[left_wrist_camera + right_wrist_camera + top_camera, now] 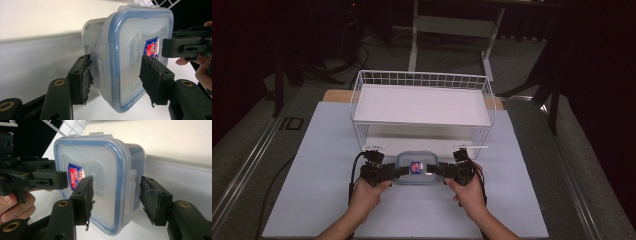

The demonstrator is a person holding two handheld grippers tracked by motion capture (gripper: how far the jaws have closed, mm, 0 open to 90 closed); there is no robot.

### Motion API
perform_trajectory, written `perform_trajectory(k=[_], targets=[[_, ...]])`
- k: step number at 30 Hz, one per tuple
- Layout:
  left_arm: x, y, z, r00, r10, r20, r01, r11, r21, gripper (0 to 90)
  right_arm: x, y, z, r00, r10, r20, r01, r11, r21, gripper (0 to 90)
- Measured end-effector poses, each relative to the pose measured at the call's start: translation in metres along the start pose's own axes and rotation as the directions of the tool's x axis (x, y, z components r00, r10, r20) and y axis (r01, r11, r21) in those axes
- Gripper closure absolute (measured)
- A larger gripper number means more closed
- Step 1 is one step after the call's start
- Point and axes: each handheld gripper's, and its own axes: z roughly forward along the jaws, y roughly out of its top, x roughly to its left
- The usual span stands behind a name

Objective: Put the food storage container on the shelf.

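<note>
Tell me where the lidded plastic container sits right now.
In the high view, the blue-rimmed plastic container sits at the table's centre, just in front of the white wire rack, between the left gripper and the right gripper, whose jaws straddle its ends.

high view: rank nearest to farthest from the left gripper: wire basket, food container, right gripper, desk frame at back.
From the left gripper:
1. Food container, right against it, between the two grippers.
2. Wire basket, its front edge just behind the gripper.
3. Right gripper, on the container's far side. Too close to the basket to rank firmly.
4. Desk frame, on the floor beyond the table.
</note>
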Motion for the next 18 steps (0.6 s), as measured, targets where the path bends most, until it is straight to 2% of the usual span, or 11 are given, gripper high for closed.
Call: perform_trajectory(k=[2, 7, 10, 11, 14, 18], targets=[[0.001, 0.009, 0.002, 0.9999, 0.010, -0.003, -0.010, 0.9998, -0.015, 43.9, -0.001, 0.003, 0.000, 1.0000, -0.001, -0.001, 0.001, 1.000, -0.021, 45.3], [0.005, 0.018, 0.008, 0.9991, 0.041, -0.002, -0.041, 0.9984, -0.038, 43.9, -0.005, 0.011, 0.001, 0.9998, -0.016, 0.013, 0.017, 0.998, -0.053, 45.3], [0.011, 0.022, 0.014, 0.9996, 0.028, 0.006, -0.028, 0.9982, -0.053, 43.7, -0.009, 0.013, 0.005, 0.9997, -0.017, 0.018, 0.018, 0.997, -0.068, 45.3], [0.013, 0.023, 0.015, 0.9999, 0.012, 0.008, -0.012, 0.9975, -0.070, 43.7, -0.009, 0.014, 0.006, 0.9994, -0.020, 0.029, 0.022, 0.997, -0.069, 45.2], [0.018, 0.030, 0.016, 1.0000, 0.004, 0.003, -0.004, 0.9947, -0.103, 43.8, -0.011, 0.015, 0.014, 0.9990, -0.029, 0.034, 0.031, 0.997, -0.066, 44.5], [0.025, 0.034, 0.020, 1.0000, -0.004, 0.002, 0.004, 0.9956, -0.094, 43.9, -0.015, 0.017, 0.021, 0.9993, -0.022, 0.030, 0.025, 0.996, -0.088, 44.5]])
